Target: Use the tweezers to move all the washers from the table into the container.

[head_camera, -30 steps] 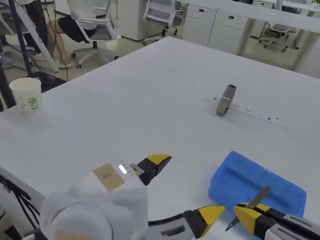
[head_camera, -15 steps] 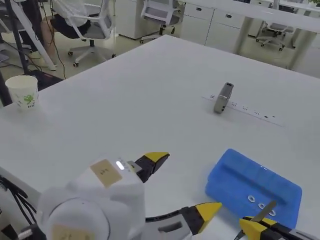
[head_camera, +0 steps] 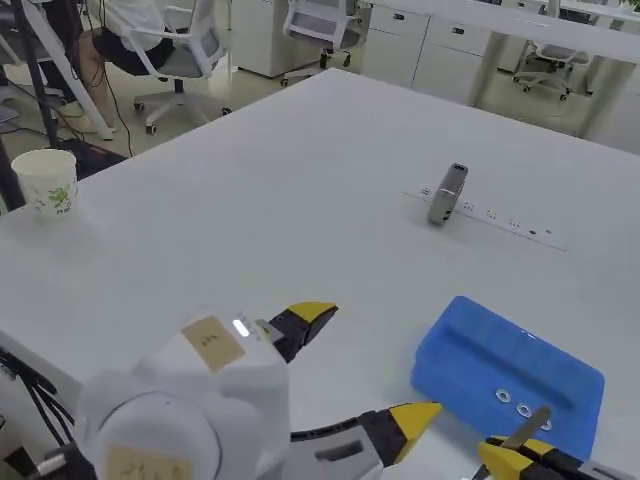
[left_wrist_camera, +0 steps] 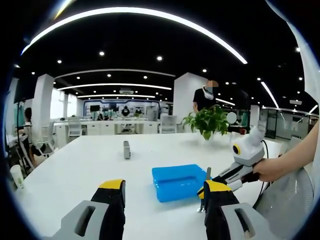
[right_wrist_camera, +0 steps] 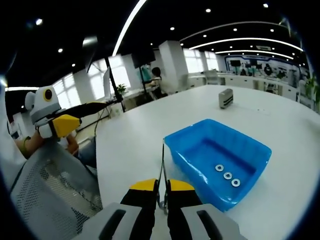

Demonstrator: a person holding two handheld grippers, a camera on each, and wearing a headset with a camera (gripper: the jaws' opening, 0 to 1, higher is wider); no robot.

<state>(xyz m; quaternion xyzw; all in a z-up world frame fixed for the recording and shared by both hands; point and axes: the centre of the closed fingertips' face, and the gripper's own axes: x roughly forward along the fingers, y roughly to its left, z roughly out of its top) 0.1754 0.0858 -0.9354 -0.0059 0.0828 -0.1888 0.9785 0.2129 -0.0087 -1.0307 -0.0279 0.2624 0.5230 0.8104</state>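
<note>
A blue container (head_camera: 470, 345) sits on the white table at the lower right, with three small washers (head_camera: 510, 403) lying in it. The right gripper view shows the same washers (right_wrist_camera: 226, 175) in a row on the floor of the container (right_wrist_camera: 200, 145). My right gripper (right_wrist_camera: 161, 186) is shut on thin metal tweezers (right_wrist_camera: 161, 167), whose tip points at the container's near corner. In the head view, the right gripper (head_camera: 505, 455) sits low, just in front of the container. My left gripper (head_camera: 365, 368) stands open and holds nothing, left of the container (left_wrist_camera: 177, 181).
A small grey device (head_camera: 447, 193) lies beyond the container beside a strip of sockets (head_camera: 500, 218) set in the table. A paper cup (head_camera: 52, 183) stands at the far left edge. Office chairs (head_camera: 180, 50) and desks surround the table.
My right gripper has drawn back with the tweezers from over the container toward the bottom edge, uncovering the three washers inside. The left gripper has stayed put.
</note>
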